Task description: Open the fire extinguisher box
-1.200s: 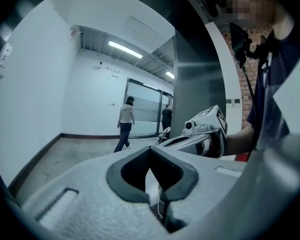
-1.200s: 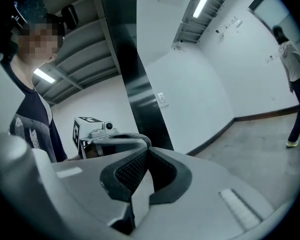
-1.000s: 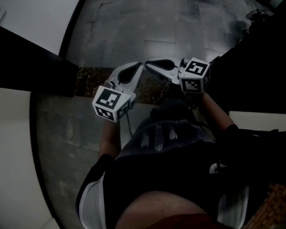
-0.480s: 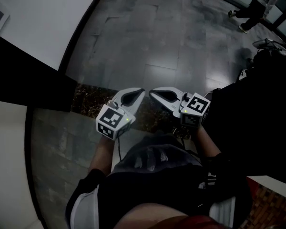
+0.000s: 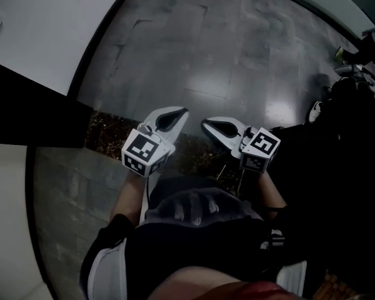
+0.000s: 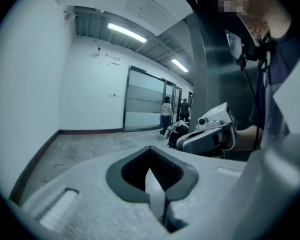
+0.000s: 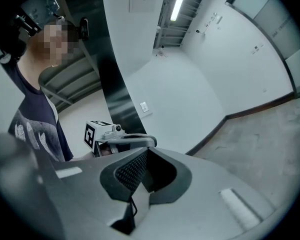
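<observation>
Ahead of our chest, at the middle of the head view, we hold the left gripper (image 5: 177, 112) and the right gripper (image 5: 207, 125) side by side. Their tips are near each other but apart, the left aimed toward 1 o'clock and the right toward 10 o'clock. The left gripper's fingers (image 6: 115, 176) are clenched with nothing between them. The right gripper's fingers (image 7: 127, 171) are likewise pressed together and empty. We cannot tell where the fire extinguisher box is: no view shows anything we can recognise as it, so we cannot place it relative to the fingers.

Under both grippers lies a grey stone-tile floor (image 5: 194, 55), glossy with reflected light toward 2 o'clock. A white wall (image 5: 44, 30) with a dark skirting curves along the 9 to 11 o'clock side, crossed by a broad black band (image 5: 31, 114). A dark speckled strip (image 5: 109, 133) runs in the floor just behind the left gripper's marker cube.

The left gripper view looks down a corridor toward a frosted glass partition (image 6: 142, 99), under strip lights (image 6: 126, 32). A dark pillar (image 6: 210, 74) stands at 1 o'clock. Two people (image 6: 166, 115) stand by the partition, well away from us.

Dark bags (image 6: 177, 130) sit on the floor near those people; what they hold we cannot tell.
</observation>
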`<state>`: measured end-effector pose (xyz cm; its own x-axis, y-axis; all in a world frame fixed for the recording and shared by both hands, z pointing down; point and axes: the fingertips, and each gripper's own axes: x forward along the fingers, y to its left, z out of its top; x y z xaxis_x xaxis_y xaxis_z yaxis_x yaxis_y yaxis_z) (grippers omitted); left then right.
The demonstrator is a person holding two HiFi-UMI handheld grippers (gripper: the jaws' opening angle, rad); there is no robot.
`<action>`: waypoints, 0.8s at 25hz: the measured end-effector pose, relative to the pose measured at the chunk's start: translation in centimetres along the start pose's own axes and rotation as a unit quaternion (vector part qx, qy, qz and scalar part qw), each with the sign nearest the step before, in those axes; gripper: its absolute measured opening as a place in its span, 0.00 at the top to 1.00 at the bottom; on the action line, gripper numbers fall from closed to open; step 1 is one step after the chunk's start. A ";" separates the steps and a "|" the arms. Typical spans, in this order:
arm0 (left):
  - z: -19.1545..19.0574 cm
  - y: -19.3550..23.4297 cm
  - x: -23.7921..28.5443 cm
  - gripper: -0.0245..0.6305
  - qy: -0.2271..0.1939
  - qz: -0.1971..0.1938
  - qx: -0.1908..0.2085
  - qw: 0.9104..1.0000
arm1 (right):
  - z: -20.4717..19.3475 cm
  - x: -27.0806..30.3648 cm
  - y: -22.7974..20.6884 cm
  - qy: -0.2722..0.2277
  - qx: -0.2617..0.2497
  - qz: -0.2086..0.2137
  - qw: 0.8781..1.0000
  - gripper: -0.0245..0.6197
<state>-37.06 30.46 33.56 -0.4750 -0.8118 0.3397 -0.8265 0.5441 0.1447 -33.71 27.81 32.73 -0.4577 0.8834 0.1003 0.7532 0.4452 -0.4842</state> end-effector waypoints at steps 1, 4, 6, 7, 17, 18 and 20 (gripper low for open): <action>0.0 0.4 0.4 0.96 -0.002 -0.003 0.000 1.000 | 0.0 0.1 -0.4 0.001 -0.003 -0.001 1.000 0.96; 0.8 4.3 1.9 0.96 -0.011 -0.022 -0.013 1.000 | 1.6 2.5 -3.1 0.007 -0.007 -0.012 1.000 0.96; 1.7 8.1 3.2 0.96 -0.017 -0.037 -0.015 0.999 | 3.5 5.1 -6.0 0.010 -0.008 -0.038 0.999 0.96; 1.9 9.7 3.6 0.96 -0.016 -0.042 -0.011 0.999 | 4.5 6.2 -7.4 0.003 -0.006 -0.054 0.999 0.96; 5.8 20.0 5.1 0.96 -0.053 -0.107 0.026 0.992 | 10.0 15.6 -11.0 -0.029 -0.027 -0.120 0.992 0.96; 6.4 20.8 5.1 0.96 -0.065 -0.109 0.022 0.992 | 10.2 15.8 -11.2 -0.029 -0.030 -0.125 0.991 0.96; 7.1 22.0 5.1 0.96 -0.085 -0.109 0.015 0.990 | 10.7 16.2 -11.7 -0.028 -0.033 -0.133 0.990 0.96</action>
<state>-59.82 36.80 31.85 -0.3268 -0.9345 0.1411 -0.9224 0.3479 0.1677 -54.98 35.35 30.69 -0.6691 0.7242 0.1671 0.6304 0.6720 -0.3884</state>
